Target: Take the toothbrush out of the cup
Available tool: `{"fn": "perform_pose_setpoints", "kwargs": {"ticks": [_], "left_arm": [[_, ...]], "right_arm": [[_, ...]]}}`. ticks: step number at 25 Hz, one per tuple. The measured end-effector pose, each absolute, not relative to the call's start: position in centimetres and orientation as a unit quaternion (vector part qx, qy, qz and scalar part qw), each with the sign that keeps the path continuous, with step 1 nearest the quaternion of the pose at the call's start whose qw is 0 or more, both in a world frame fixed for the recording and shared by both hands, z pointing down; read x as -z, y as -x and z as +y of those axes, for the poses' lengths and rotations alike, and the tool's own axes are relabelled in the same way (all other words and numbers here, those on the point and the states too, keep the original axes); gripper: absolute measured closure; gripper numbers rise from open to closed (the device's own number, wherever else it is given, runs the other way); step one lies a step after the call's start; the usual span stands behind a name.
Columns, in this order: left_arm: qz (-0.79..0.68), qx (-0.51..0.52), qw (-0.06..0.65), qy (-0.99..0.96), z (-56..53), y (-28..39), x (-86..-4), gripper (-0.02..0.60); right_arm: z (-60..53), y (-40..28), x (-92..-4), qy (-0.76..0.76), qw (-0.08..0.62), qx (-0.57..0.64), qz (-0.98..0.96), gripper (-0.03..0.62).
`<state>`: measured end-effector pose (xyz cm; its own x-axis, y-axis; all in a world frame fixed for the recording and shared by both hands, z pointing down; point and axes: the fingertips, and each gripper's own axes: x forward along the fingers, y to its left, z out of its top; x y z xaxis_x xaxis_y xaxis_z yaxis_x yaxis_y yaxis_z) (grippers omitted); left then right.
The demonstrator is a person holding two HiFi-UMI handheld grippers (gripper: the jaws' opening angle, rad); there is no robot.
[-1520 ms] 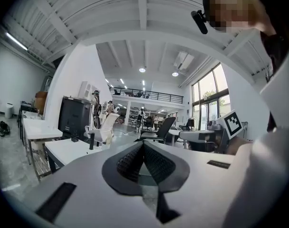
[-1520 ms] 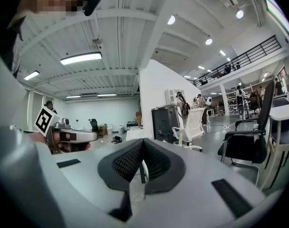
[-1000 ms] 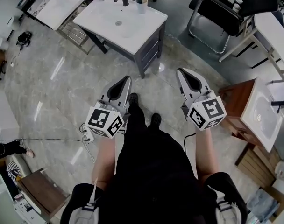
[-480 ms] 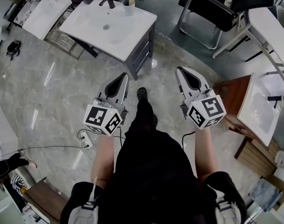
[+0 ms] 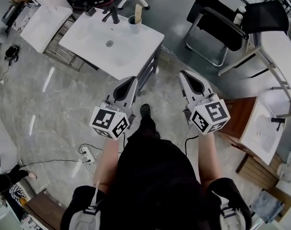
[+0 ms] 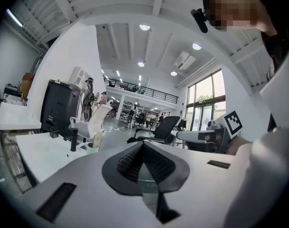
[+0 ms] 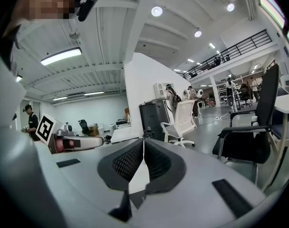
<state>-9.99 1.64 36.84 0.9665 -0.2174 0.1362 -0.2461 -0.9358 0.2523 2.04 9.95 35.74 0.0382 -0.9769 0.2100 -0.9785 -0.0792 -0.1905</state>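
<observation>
A white cup (image 5: pixel 134 26) with a pale toothbrush (image 5: pixel 138 10) standing in it sits at the back edge of a white washbasin top (image 5: pixel 95 44), beside a black tap (image 5: pixel 112 16). The left gripper view shows the cup (image 6: pixel 92 148) and toothbrush (image 6: pixel 97 137) small and far ahead. My left gripper (image 5: pixel 131 79) is shut and holds nothing; it hovers near the basin's front corner, well short of the cup. Level with it to the right, my right gripper (image 5: pixel 183 74) is also shut and holds nothing. The pads meet in both gripper views (image 6: pixel 143 143) (image 7: pixel 144 140).
A black chair (image 5: pixel 227 18) stands at the back right by a white desk (image 5: pixel 279 42). A wooden cabinet with a second basin (image 5: pixel 253 128) is at the right. A white table (image 5: pixel 38 25) is left of the washbasin. A power strip with cable (image 5: pixel 87 152) lies on the floor.
The person has walked forward: the washbasin with the cup now lies closer under both grippers. Both grippers moved ahead together and stayed shut.
</observation>
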Motion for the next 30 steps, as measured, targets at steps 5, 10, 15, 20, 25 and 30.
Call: {"fn": "perform_pose_setpoints", "kwargs": {"ticks": [5,10,15,20,25,30], "left_arm": [[-0.112,-0.042,0.131,-0.984,-3.2,7.5,-36.0,0.566],[-0.101,-0.034,0.135,-0.985,-7.0,5.5,-36.4,0.566],[-0.091,-0.037,0.133,-0.986,-8.9,3.9,-36.6,0.566],[-0.095,-0.054,0.134,-0.985,-10.1,3.0,-37.6,0.565],[-0.124,-0.060,0.127,-0.982,-11.7,2.1,-37.8,0.565],[-0.157,-0.065,0.118,-0.978,-13.8,0.5,-37.9,0.563]], "right_arm": [[5.2,-3.7,-34.9,-0.720,0.007,-0.135,-0.681,0.562],[1.6,-5.2,-34.8,-0.724,0.014,-0.126,-0.677,0.562],[-0.7,-5.8,-35.1,-0.722,0.018,-0.127,-0.679,0.562],[-2.1,-6.6,-35.6,-0.719,0.016,-0.139,-0.681,0.562],[-4.6,-8.0,-36.1,-0.696,0.015,-0.145,-0.703,0.562],[-7.9,-9.7,-36.2,-0.666,0.014,-0.144,-0.732,0.562]]}}
